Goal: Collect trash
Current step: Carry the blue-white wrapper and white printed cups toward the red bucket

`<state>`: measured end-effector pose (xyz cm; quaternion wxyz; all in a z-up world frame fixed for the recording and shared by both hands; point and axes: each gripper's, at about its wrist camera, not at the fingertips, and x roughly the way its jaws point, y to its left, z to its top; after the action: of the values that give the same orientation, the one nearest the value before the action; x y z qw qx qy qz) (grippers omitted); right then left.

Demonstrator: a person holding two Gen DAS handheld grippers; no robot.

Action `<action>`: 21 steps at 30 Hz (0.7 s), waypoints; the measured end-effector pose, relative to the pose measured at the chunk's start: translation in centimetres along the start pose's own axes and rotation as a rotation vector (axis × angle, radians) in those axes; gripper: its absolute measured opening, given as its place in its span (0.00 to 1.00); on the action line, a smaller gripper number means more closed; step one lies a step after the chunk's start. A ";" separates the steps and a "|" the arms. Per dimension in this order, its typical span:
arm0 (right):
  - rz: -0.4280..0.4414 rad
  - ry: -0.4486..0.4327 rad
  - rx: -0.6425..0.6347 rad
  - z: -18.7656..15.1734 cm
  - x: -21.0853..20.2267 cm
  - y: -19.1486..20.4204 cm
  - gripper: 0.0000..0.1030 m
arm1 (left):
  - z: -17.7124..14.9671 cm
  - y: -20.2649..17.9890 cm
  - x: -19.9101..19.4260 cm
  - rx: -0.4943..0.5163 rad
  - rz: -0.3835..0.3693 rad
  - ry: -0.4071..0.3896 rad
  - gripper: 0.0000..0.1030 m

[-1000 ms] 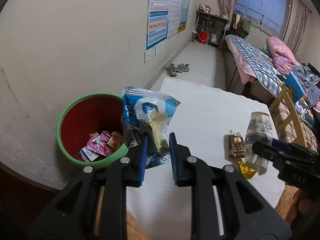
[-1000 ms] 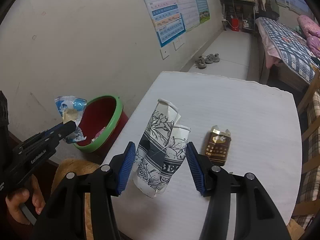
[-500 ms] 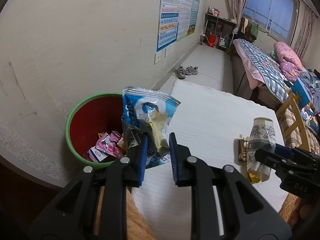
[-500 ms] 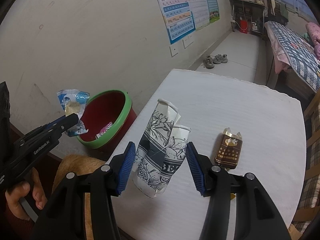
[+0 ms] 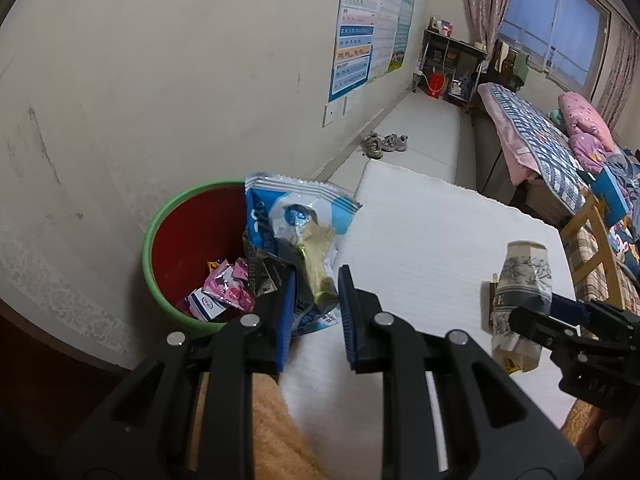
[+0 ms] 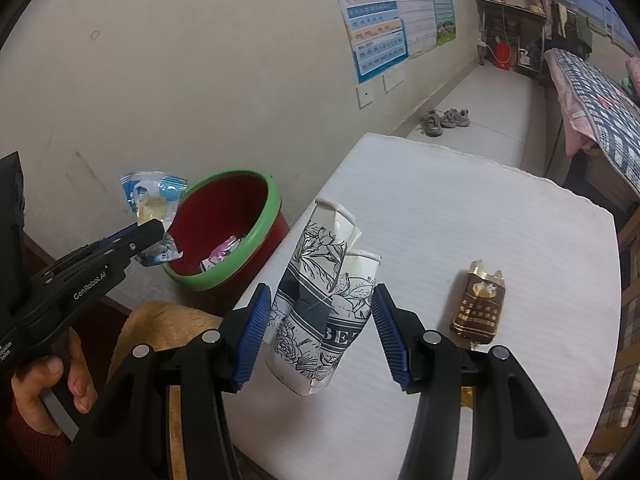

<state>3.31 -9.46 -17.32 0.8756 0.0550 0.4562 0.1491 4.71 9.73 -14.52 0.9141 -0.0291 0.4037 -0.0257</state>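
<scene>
My left gripper (image 5: pixel 316 276) is shut on a blue-and-white snack wrapper (image 5: pixel 296 216), held up beside the near rim of a red bin with a green rim (image 5: pixel 160 220). Several wrappers (image 5: pixel 228 292) lie in the bin. My right gripper (image 6: pixel 320 296) is shut on two crushed paper cups with a floral print (image 6: pixel 324 272), lifted off the white table (image 6: pixel 460 208). A brown packet (image 6: pixel 480 304) lies on the table to the right of the cups. The right wrist view shows the left gripper (image 6: pixel 154 232) with the wrapper (image 6: pixel 152 196) just left of the bin (image 6: pixel 264 216).
The bin stands on the floor between the wall and the table's left edge. A tan cushion (image 6: pixel 160 324) lies below the grippers. A hand (image 6: pixel 48 384) holds the left gripper's handle. Shoes (image 6: pixel 444 120) sit further along the wall, and a bed (image 5: pixel 532 132) and wooden chair (image 5: pixel 592 240) stand to the right.
Both grippers have drifted a little sideways with their loads still held. The bin and the table now sit slightly further right in both views. Neither grip has changed.
</scene>
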 end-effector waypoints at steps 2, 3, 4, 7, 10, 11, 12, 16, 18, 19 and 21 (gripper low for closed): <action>0.005 0.008 -0.008 0.0 0.3 0.2 0.50 | -0.1 0.4 0.1 -0.003 0.004 0.002 0.20; 0.008 0.013 -0.012 0.0 0.5 0.4 0.50 | -0.2 0.5 0.2 -0.007 0.006 0.004 0.20; 0.011 0.016 -0.016 0.0 0.7 0.6 0.50 | -0.2 0.7 0.2 -0.010 0.008 0.006 0.20; 0.016 0.024 -0.026 0.1 1.1 1.1 0.50 | -0.2 1.1 0.5 -0.018 0.015 0.011 0.20; 0.021 0.031 -0.037 0.3 1.4 1.5 0.50 | -0.2 1.7 0.5 -0.028 0.024 0.010 0.20; 0.022 0.032 -0.042 0.3 1.5 1.7 0.50 | -0.2 1.9 0.5 -0.032 0.027 0.010 0.20; 0.024 0.033 -0.047 0.4 1.6 1.9 0.50 | -0.2 2.2 0.6 -0.038 0.031 0.009 0.20; 0.031 0.037 -0.065 0.7 2.0 2.6 0.50 | -0.2 3.1 0.7 -0.055 0.045 0.010 0.20; 0.036 0.039 -0.076 0.9 2.3 3.0 0.50 | -0.3 3.5 0.7 -0.064 0.052 0.010 0.20; 0.037 0.040 -0.081 0.9 2.3 3.1 0.50 | -0.4 3.8 0.7 -0.069 0.056 0.009 0.20; 0.040 0.042 -0.095 1.1 2.4 3.4 0.50 | -0.4 4.3 0.7 -0.077 0.060 0.009 0.20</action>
<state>4.82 -5.45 -17.80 0.8642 0.0195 0.4658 0.1892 4.97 13.95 -15.61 0.9108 -0.0523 0.4093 0.0171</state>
